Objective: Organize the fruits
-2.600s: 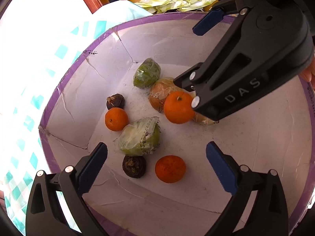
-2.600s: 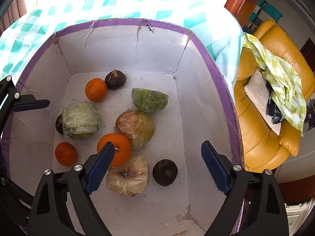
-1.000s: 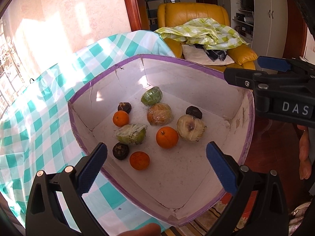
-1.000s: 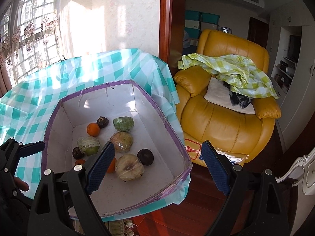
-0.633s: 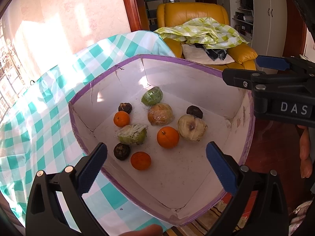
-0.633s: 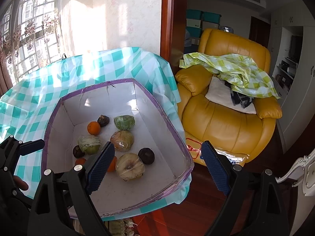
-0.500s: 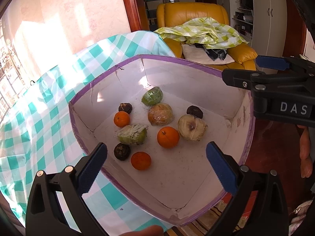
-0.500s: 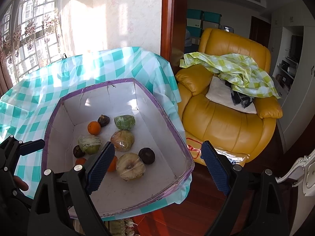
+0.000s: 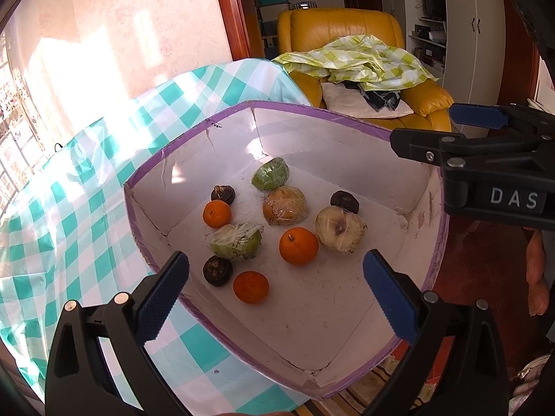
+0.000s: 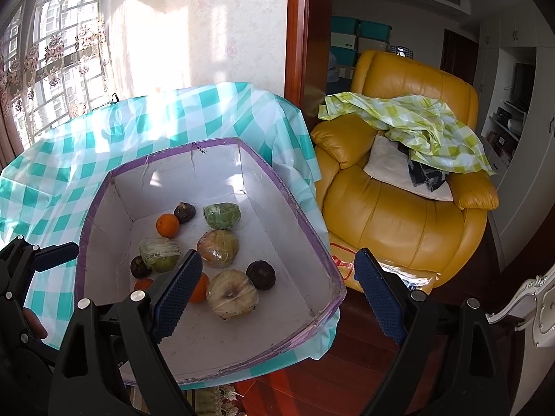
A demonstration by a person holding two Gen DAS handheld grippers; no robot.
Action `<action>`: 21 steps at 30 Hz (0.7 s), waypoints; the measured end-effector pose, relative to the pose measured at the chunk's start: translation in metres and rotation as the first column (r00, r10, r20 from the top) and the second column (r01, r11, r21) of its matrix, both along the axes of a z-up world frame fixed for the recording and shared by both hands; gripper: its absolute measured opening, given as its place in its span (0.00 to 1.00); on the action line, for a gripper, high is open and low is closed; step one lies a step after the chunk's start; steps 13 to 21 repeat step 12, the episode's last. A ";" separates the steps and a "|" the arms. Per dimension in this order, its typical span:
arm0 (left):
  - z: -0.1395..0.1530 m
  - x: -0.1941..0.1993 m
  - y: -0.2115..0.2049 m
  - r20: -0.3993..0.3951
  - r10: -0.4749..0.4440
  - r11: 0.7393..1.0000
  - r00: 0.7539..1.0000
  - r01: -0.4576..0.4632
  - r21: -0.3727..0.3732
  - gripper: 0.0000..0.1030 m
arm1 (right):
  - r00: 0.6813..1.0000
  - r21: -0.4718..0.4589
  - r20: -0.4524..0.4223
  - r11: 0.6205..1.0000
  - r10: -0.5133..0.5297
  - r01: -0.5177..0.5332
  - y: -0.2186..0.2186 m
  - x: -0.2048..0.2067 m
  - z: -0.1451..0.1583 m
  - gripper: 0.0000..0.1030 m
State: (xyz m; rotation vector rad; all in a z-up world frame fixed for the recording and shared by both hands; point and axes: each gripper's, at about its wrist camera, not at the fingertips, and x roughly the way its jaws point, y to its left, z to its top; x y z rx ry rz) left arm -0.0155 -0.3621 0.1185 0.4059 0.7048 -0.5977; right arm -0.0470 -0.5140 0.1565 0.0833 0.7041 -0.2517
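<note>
Box (image 9: 350, 119) long axis toward armchair (image 9: 347, 31), fruits inside (scattered)

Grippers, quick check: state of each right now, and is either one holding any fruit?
Left gripper: open, holding nothing, above the box.
Right gripper: open, holding nothing, clear of the fruit.

Home, living rm: yellow armchair (image 10: 406, 215), lace curtains (image 10: 52, 52).
</note>
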 end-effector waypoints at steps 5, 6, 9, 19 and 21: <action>0.004 0.005 0.000 -0.025 -0.012 0.999 1.000 0.011 -0.031 0.98 | 1.000 0.003 0.001 1.000 -0.002 0.002 0.002 0.000 -0.001 0.84; 0.004 0.006 0.000 -0.036 -0.018 0.999 0.999 0.016 -0.038 0.98 | 1.000 0.006 0.005 1.000 -0.003 0.003 0.003 0.000 0.000 0.84; 0.011 0.007 0.011 -0.058 -0.028 0.996 0.998 0.023 -0.089 0.98 | 1.000 0.014 0.031 1.000 0.003 -0.003 0.008 -0.004 0.008 0.84; 0.020 0.009 0.042 -0.045 0.007 0.990 0.999 -0.013 -0.137 0.98 | 0.997 0.004 0.066 0.999 0.034 -0.034 0.025 -0.009 0.021 0.84; 0.020 0.009 0.042 -0.045 0.007 0.990 0.999 -0.013 -0.137 0.98 | 0.997 0.004 0.066 0.999 0.034 -0.034 0.025 -0.009 0.021 0.84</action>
